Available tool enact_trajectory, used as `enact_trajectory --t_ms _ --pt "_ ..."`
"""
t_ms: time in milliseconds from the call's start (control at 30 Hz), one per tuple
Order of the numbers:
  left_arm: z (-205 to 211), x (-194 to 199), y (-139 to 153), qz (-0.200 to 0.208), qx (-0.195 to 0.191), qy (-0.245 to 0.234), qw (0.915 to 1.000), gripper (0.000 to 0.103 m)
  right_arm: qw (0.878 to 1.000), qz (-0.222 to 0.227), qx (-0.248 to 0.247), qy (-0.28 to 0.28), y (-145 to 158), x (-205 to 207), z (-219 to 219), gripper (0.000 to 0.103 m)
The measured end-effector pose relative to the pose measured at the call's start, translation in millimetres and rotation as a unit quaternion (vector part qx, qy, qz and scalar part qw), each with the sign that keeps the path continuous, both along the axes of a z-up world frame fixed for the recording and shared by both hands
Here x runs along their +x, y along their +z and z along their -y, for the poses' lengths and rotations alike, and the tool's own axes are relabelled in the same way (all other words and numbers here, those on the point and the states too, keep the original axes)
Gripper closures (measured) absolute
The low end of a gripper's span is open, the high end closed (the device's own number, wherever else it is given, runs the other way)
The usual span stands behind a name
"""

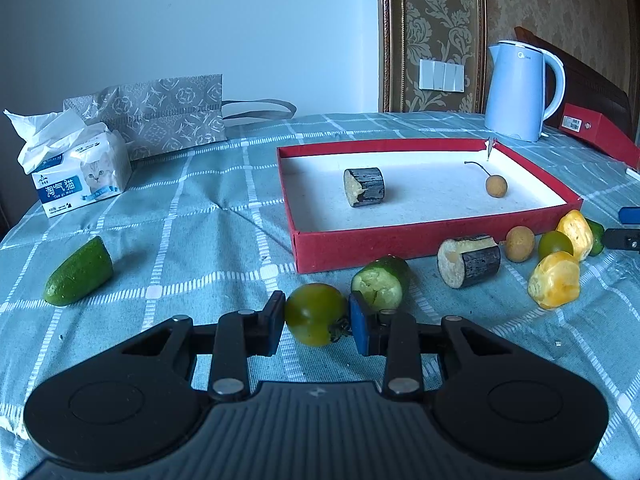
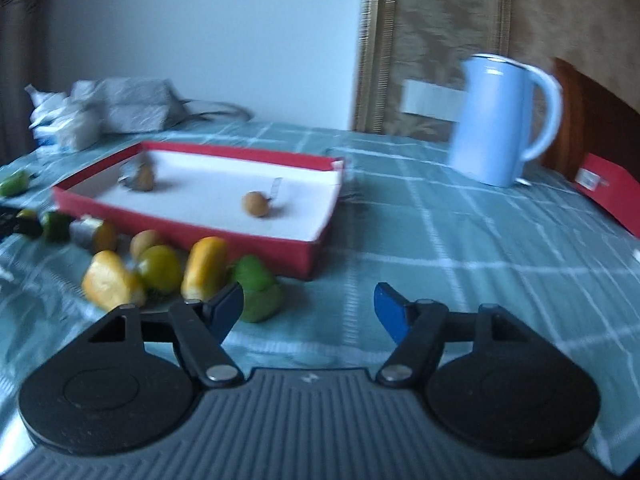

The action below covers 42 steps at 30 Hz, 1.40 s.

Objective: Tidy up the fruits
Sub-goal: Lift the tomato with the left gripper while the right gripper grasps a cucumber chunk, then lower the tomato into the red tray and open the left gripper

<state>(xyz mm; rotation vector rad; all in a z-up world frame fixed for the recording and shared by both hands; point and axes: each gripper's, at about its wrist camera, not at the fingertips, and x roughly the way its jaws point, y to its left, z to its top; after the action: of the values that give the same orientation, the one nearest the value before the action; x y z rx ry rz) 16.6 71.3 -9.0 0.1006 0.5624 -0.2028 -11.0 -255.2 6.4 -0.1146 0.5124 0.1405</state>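
My left gripper (image 1: 316, 320) is shut on a green tomato (image 1: 314, 314), held just above the checked cloth. Ahead stands a red tray (image 1: 352, 256) with a white floor, holding a dark cane piece (image 1: 364, 186) and a longan (image 1: 496, 186). In front of the tray lie a cut cucumber piece (image 1: 382, 284), another cane piece (image 1: 468, 260), a longan (image 1: 519, 243), a green tomato (image 1: 554, 243) and two yellow pieces (image 1: 554, 280). My right gripper (image 2: 308, 308) stands open over bare cloth with nothing between its fingers; a green fruit (image 2: 258, 290) lies by its left fingertip. That view is blurred.
A cucumber half (image 1: 78, 272) lies at the left. A tissue pack (image 1: 80, 176) and a patterned bag (image 1: 160, 116) sit at the back left. A blue kettle (image 1: 520, 92) and a red box (image 1: 600, 132) stand at the back right. Cloth right of the tray (image 2: 460, 240) is bare.
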Motion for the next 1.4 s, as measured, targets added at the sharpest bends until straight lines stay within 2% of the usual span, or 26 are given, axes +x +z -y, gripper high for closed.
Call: enact_trajectory --t_ms 167,233,300,333,400,533,767,900,1167,1400 --pt "0.1 -0.2 0.0 0.0 0.0 0.0 1.0 0.07 1.0 -0.021 -0.009 0.02 -5.6 14.6 -9.9 0.034" --pt "0.1 -0.1 0.1 0.0 0.0 0.0 1.0 0.07 0.999 -0.028 -0.019 0.024 -10.1 21.9 -12.4 0.038" --pt "0.1 0.0 0.1 0.0 0.001 0.0 1.0 0.07 0.998 -0.039 -0.021 0.036 -13.0 28.9 -15.5 0.053" --pt "0.2 -0.5 0.0 0.0 0.001 0.0 1.0 0.07 0.998 -0.038 -0.021 0.04 -13.8 30.5 -17.2 0.055" --pt "0.1 -0.2 0.3 -0.001 -0.001 0.0 1.0 0.07 0.998 -0.037 -0.023 0.051 -14.3 31.4 -19.7 0.068" --pt "0.5 -0.7 -0.1 -0.001 -0.001 0.0 1.0 0.07 0.998 -0.039 -0.007 0.049 -13.8 31.7 -18.1 0.068" --pt "0.5 -0.8 -0.1 0.0 0.0 0.0 1.0 0.07 0.997 -0.038 0.067 0.023 -11.7 32.8 0.7 0.071" --pt "0.4 -0.9 0.2 0.001 -0.001 0.0 1.0 0.07 0.996 -0.045 0.079 0.016 -13.2 35.7 4.3 0.071" --pt "-10.3 -7.8 9.9 0.016 -0.045 0.006 0.9988 0.07 0.996 -0.048 0.077 0.015 -14.1 35.9 2.8 0.071" --pt "-9.6 -5.1 31.0 0.031 -0.092 0.011 0.9952 0.07 0.996 -0.048 0.077 0.016 -14.4 37.0 2.8 0.071"
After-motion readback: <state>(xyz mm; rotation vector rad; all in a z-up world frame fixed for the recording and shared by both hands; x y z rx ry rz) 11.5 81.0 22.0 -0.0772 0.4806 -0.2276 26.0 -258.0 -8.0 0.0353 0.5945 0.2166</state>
